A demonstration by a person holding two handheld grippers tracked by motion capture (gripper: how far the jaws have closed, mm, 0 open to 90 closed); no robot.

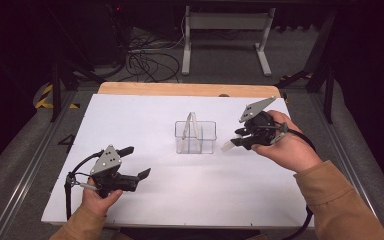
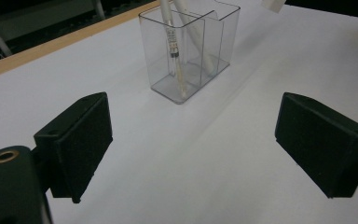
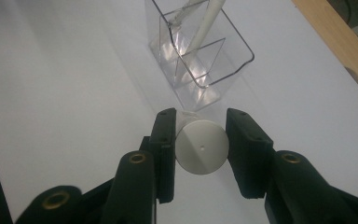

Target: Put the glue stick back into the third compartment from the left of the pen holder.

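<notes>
The right gripper point(image 3: 200, 140), jaws clenched on a white pen point(image 3: 201, 147), hung just at three o'clock of the clear organizer point(image 1: 195, 137) mid-desk point(image 1: 145, 110). The left gripper point(image 1: 130, 162) idled at seven o'clock, jaws released. Judged step: carrying; next, tip the pen upright over an open compartment.

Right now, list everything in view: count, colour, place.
clear organiser: one, transparent, two compartments, mid-table
white pens: two, leaning in the organiser
white cylinder: one, end-on between the right gripper's fingers, beside the organiser
table: one, white top, wooden far edge
desk frame: one, white, on floor behind
cables: black tangle, on floor behind
left gripper: black, open, front left
right gripper: black, shut on the cylinder
</notes>
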